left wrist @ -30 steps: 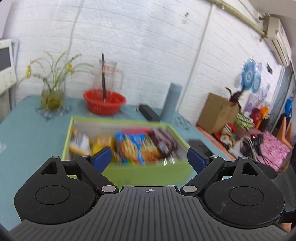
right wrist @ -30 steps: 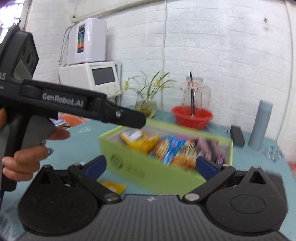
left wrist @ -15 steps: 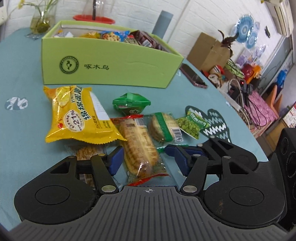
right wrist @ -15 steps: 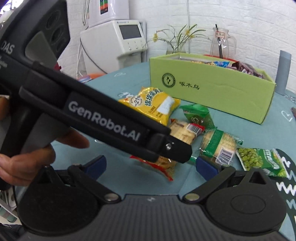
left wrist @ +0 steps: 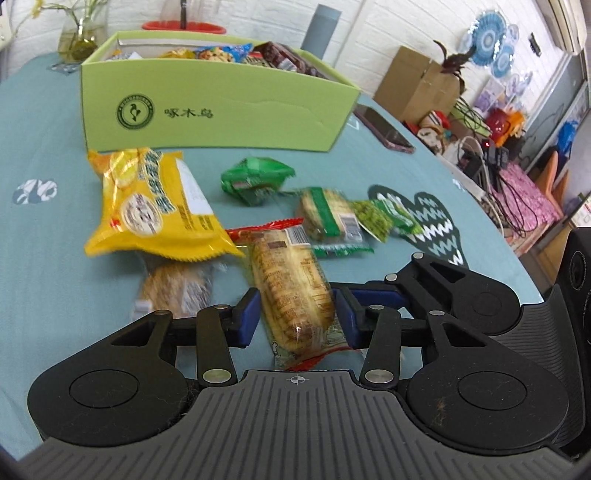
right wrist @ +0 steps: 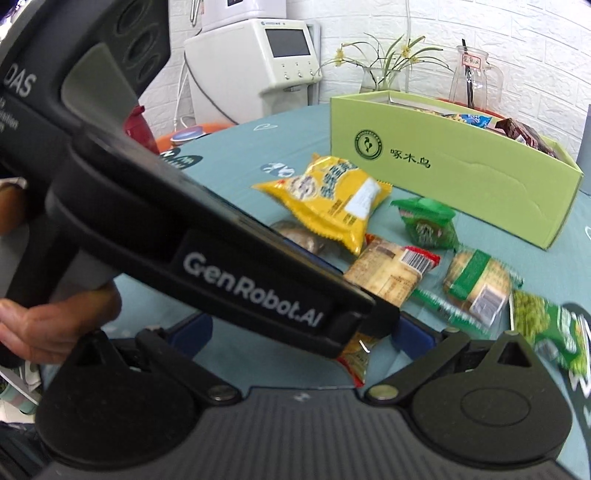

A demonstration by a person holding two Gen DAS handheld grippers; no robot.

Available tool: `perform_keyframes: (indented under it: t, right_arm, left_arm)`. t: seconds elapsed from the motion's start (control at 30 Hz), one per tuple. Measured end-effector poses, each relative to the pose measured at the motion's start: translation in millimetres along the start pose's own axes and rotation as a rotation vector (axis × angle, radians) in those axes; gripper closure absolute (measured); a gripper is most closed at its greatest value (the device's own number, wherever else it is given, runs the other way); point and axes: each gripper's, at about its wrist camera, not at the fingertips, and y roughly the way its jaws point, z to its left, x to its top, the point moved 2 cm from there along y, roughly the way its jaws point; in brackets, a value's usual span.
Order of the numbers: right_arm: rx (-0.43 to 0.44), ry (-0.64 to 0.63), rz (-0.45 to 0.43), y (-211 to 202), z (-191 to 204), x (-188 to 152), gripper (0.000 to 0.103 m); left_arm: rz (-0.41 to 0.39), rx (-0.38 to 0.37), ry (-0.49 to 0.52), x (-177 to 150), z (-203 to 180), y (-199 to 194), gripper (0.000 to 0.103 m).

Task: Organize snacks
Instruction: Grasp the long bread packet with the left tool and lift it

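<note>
On the teal tablecloth (left wrist: 44, 258), dead ahead of the left camera: picked out a clear-wrapped biscuit packet with red ends (left wrist: 291, 291), lying lengthwise on the cloth. Had it caught between the blue pads (left wrist: 249, 317) of the left gripper (left wrist: 299, 319), with the jaws closing and both pads up against the sides of the wrapper.

Found the right gripper (right wrist: 303, 332) just beside it, jaws spread wide and nothing pinched. Looked across, in the right view, at the left tool's black body with white lettering cutting diagonally through the picture, gripped by the person's left hand (right wrist: 48, 325) at the left edge.

Counted off the loose snacks around the packet:
- a big yellow crinkled bag (left wrist: 155, 206), overlapping a round brown biscuit in clear film (left wrist: 173, 291)
- a small dark-green foil pack (left wrist: 255, 181), lying beyond, nearer the box
- a green-banded cracker pack (left wrist: 325, 218), touching a sachet of green peas (left wrist: 384, 218) on its right

Picked out, further back, a lime-green open cardboard box (left wrist: 221, 110) with a round printed logo, holding several packets. Noted a dark phone (left wrist: 384, 129) near the box's right corner. Behind the box, made out a grey cylinder (left wrist: 321, 26), a red basin (left wrist: 181, 26) and a glass vase of yellow flowers (left wrist: 79, 40).
</note>
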Motion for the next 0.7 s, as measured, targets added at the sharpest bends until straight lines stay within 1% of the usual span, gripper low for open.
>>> perform_keyframes:
  t: [0.17, 0.23, 0.27, 0.33, 0.37, 0.4, 0.43, 0.47, 0.5, 0.57, 0.7]
  right_arm:
    - [-0.011, -0.004, 0.004, -25, 23, -26, 0.001]
    - [-0.013, -0.008, -0.001, -32, 28, -35, 0.001]
    - [-0.016, -0.007, -0.003, -35, 30, -38, 0.001]
    - [-0.03, 0.016, -0.01, -42, 30, -43, 0.001]
    - [-0.041, 0.035, -0.019, -45, 30, -45, 0.001]
    - [-0.052, 0.055, -0.032, -49, 29, -46, 0.001]
    - [-0.066, 0.084, -0.045, -51, 27, -48, 0.001]
    - [-0.083, 0.116, -0.056, -53, 25, -49, 0.001]
    - [-0.102, 0.147, -0.066, -55, 23, -51, 0.001]
    - [-0.145, 0.201, -0.086, -56, 20, -51, 0.001]
    - [-0.245, 0.268, -0.108, -55, 28, -52, 0.001]
  left_arm:
    - [-0.006, -0.015, 0.01, -32, -20, -14, 0.076]
    - [-0.013, -0.016, 0.028, -42, -30, -19, 0.071]
    - [-0.012, -0.018, 0.034, -45, -33, -21, 0.07]
    - [-0.019, -0.028, 0.025, -47, -35, -26, 0.059]
    - [-0.03, -0.033, 0.017, -47, -35, -29, 0.056]
    - [-0.047, -0.033, 0.009, -47, -35, -34, 0.045]
    - [-0.065, -0.028, 0.006, -47, -34, -38, 0.032]
    - [-0.088, -0.016, 0.004, -46, -34, -44, 0.027]
    - [-0.104, -0.007, 0.005, -46, -34, -47, 0.025]
    - [-0.114, -0.002, 0.009, -45, -34, -51, 0.025]
    - [-0.096, -0.005, 0.009, -43, -33, -46, 0.031]
